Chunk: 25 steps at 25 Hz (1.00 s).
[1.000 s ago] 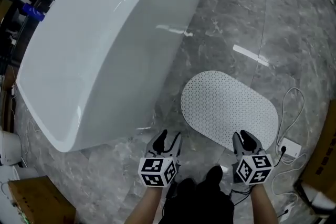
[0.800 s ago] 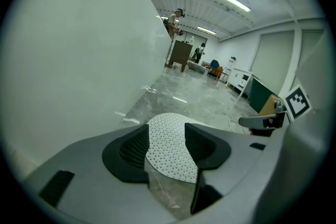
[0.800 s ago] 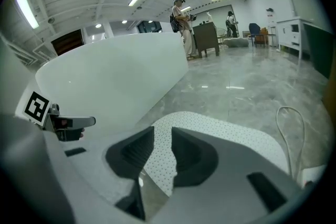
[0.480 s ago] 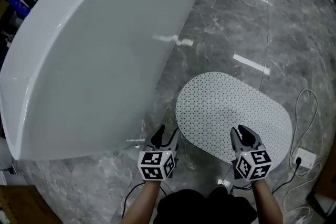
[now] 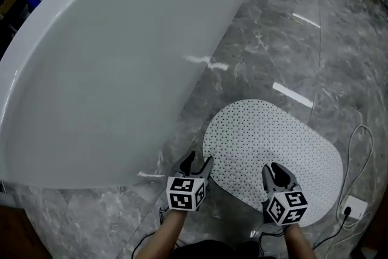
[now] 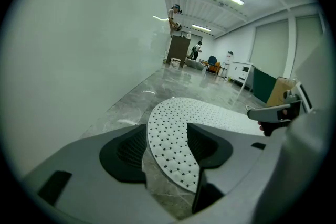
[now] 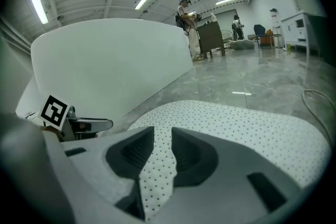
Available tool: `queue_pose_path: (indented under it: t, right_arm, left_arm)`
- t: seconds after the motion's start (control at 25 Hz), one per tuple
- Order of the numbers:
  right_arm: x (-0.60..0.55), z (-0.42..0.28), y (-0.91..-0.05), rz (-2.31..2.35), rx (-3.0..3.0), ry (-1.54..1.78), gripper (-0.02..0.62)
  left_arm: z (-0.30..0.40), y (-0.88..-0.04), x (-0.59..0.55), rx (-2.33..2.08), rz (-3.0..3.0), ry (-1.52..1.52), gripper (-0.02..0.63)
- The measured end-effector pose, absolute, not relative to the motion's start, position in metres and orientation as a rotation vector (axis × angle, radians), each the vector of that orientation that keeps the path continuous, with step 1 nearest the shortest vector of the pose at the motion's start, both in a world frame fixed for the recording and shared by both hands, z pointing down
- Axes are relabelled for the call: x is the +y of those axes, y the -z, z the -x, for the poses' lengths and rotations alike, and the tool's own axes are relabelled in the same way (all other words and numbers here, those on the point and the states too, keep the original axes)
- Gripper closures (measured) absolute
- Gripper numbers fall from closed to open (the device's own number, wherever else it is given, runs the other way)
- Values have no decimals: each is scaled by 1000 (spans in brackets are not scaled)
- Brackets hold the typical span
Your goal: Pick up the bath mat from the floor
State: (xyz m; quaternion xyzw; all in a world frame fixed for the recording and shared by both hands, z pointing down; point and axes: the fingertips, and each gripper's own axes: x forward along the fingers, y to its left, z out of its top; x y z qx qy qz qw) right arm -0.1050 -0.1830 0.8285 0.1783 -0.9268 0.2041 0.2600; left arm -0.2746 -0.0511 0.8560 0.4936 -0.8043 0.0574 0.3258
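The bath mat (image 5: 273, 154) is a white oval with small dark dots, lying flat on the grey marble floor. My left gripper (image 5: 195, 162) hovers at the mat's near left edge. In the left gripper view its jaws (image 6: 167, 136) have just been opening, and the mat's rim (image 6: 173, 128) shows on the floor in the gap between them, untouched. My right gripper (image 5: 274, 171) is over the mat's near edge. Its jaws (image 7: 164, 152) stand a narrow gap apart with nothing gripped, and the mat (image 7: 252, 128) spreads beyond them.
A large white bathtub (image 5: 109, 57) fills the left, its side close to my left gripper. A white cable and plug socket (image 5: 353, 207) lie on the floor right of the mat. People and furniture (image 7: 190, 21) stand far off in the room.
Both grippers have sunk toward the floor and closed in on the mat's near edge. The left jaws stand wider than before. The head view has come lower over the mat.
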Motion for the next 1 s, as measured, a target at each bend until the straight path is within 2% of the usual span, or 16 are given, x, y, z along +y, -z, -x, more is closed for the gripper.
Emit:
queue_pose_path:
  t: [0.6, 1.0]
  right_arm:
    - [-188, 106, -843, -514, -2487, -635, 491]
    - [-192, 94, -846, -551, -2465, -656, 491]
  left_arm:
    - [323, -914, -113, -2006, -1228, -258, 314]
    - [310, -932, -131, -1885, -1253, -382, 288]
